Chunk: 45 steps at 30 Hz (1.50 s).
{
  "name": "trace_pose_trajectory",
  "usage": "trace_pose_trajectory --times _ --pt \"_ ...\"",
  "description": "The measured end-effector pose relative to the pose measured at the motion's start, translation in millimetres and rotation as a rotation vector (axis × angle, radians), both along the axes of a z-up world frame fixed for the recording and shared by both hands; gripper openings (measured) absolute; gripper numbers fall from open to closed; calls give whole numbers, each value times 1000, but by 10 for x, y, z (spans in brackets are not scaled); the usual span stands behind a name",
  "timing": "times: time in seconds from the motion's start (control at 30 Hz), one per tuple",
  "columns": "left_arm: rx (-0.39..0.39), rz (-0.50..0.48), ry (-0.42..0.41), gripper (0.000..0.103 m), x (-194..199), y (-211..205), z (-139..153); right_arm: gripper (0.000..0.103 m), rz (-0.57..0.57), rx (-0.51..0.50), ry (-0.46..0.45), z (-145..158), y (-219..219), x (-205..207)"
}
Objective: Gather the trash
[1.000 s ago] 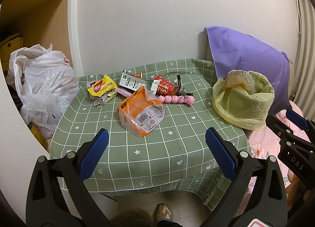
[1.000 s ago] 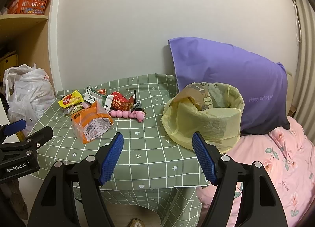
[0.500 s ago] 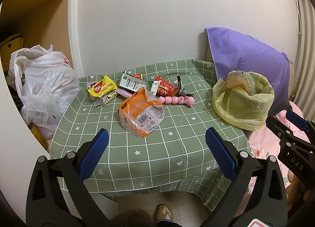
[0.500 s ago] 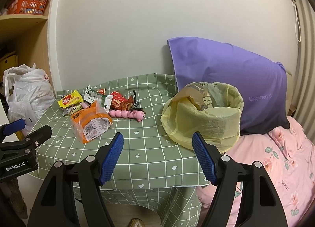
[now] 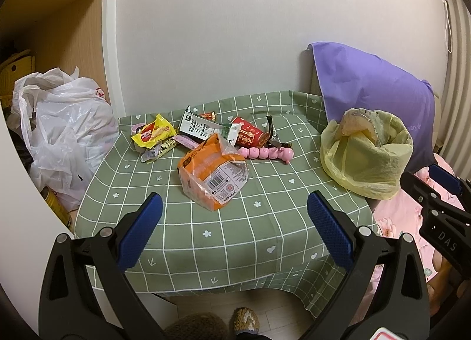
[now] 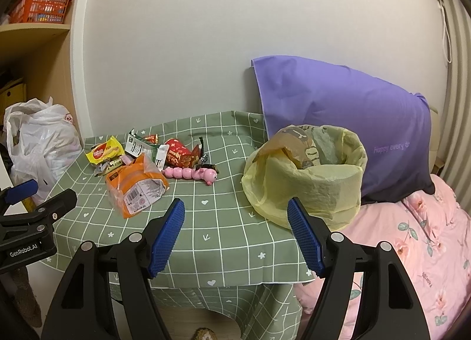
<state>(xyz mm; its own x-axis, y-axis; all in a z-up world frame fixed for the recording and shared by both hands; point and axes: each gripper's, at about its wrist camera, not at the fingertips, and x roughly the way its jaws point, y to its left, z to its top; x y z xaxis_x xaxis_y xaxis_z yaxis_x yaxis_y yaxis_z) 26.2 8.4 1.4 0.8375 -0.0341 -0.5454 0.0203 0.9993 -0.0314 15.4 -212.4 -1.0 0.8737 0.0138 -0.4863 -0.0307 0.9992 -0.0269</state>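
- L claw (image 5: pixel 234 219): jaws spread wide, nothing btwn the blue pads (image 5: pixel 139 231); black arms fan out low in its own view.
- L claw held level, pointing fwd, short of the tabletop's near edge, touching nothing.
- R claw (image 6: pixel 235 231): jaws also wide apart, empty; blue ribbed pads (image 6: pixel 166 235) face each other.
- R claw pointing fwd too, clear of any contact.
- Each claw shows at the edge of the other's view (L at far left of the right wrist view, R at far right of the left wrist view), so they sit side by side, apart.
- A slippered foot (image 5: pixel 245 320) shows on the floor below the L claw.
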Motion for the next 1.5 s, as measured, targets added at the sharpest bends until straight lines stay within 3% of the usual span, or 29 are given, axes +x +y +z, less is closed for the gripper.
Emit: trace_pose_trajectory --times 0.27,0.47,0.77,1.13,1.37,1.5 --pt "-40 -1 22 94 445 342 -150 69 5 0 44 -28 9 369" --pt "-120 44 51 94 864 739 -364 69 40 -14 78 -124 129 781" --pt "-160 69 170 94 1389 970 -703 69 155 -67 137 -320 472 1585" --pt "-110 151 241 89 1907 1112 -704 69 498 -39 191 -585 1159 2861" --pt "-19 222 276 89 1976 1285 -559 63 708 -40 294 -790 1940 3639" --pt "-23 240 293 87 1962 1414 -593 62 799 -85 321 -870 2322 3892"
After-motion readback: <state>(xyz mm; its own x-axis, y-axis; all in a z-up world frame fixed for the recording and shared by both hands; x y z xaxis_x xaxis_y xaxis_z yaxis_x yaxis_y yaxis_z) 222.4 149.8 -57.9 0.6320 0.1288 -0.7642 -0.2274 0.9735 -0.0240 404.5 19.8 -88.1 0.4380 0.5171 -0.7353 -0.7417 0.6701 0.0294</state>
